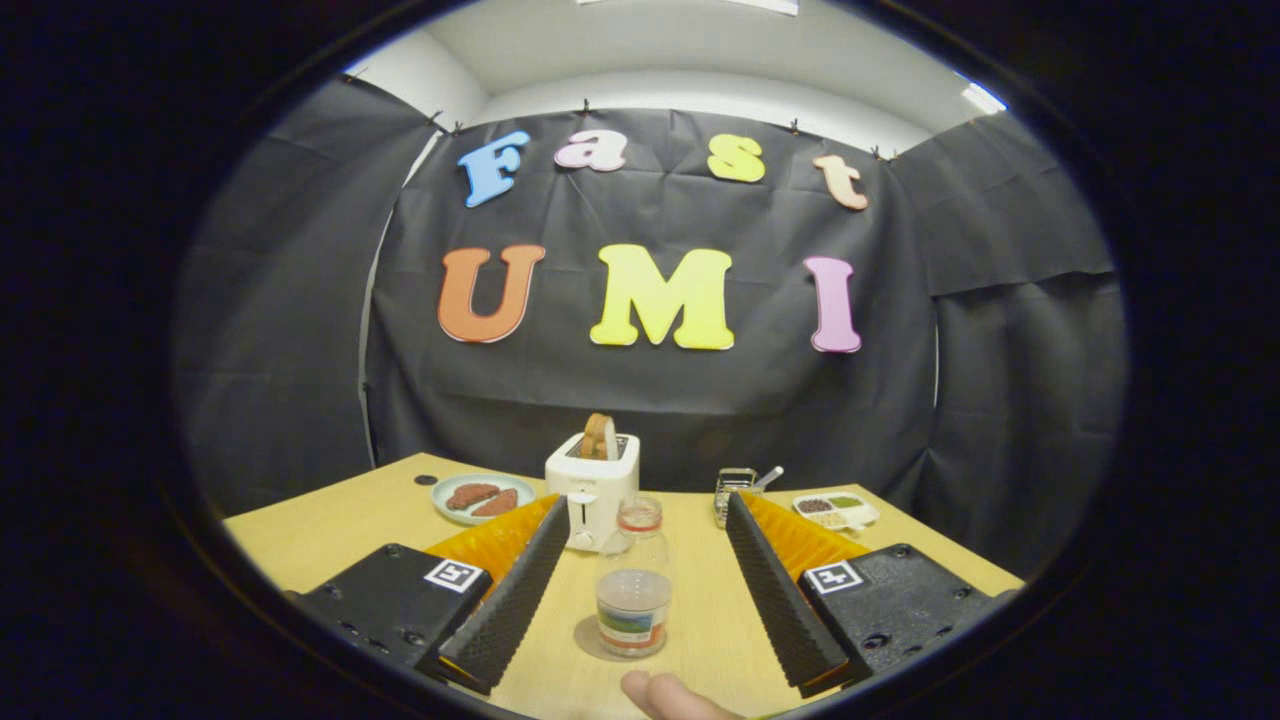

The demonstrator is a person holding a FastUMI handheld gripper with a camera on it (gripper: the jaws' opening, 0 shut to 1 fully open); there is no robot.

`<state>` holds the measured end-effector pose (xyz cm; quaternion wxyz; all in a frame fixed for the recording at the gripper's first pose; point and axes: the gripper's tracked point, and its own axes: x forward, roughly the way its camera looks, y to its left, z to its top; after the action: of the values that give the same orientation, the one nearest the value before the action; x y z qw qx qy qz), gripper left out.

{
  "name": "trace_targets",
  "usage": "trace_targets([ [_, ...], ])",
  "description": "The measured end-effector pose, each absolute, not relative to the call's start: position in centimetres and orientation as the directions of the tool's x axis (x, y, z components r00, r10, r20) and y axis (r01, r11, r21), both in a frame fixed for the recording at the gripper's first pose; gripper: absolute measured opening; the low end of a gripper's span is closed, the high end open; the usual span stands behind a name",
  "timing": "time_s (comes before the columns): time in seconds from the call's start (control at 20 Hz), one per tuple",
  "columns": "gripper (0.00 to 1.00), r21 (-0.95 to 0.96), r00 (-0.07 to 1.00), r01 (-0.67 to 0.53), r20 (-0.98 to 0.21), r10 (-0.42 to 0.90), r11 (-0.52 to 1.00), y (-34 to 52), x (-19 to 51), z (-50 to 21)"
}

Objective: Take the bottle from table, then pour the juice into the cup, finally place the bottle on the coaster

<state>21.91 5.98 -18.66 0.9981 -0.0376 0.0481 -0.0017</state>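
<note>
bottle on its coaster, gripper wide open

the bottle [633, 585] stands upright on a round coaster [592, 640] near the front of the wooden table [330, 530]. it is clear, with a little liquid low inside, a coloured label band at the bottom, and its neck looks open, though that is hard to tell. it sits between the two fingers of the gripper [640, 590], which are spread wide, well apart from it on both sides, touching nothing. a fingertip [665, 697] of a person pokes in just in front of the bottle. behind the bottle is a white toaster [592, 485] with a slice of bread [599, 437] sticking up. left of that lies a plate [483, 498] with two reddish pieces of food. to the right sit a small metal rack [735, 487] and a white divided tray [836, 510] with bits of food.
</note>
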Motion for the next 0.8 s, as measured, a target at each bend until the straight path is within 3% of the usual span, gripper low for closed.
trace_targets([
  [0.35, 1.0, -0.062, 1.0, 0.015, -0.007, -0.016, 0.998, 4.7, 16.2, -13.0],
  [0.8, 1.0, -0.08, 0.999, 0.044, -0.012, -0.045, 0.996, 4.1, 8.1, -9.1],
])
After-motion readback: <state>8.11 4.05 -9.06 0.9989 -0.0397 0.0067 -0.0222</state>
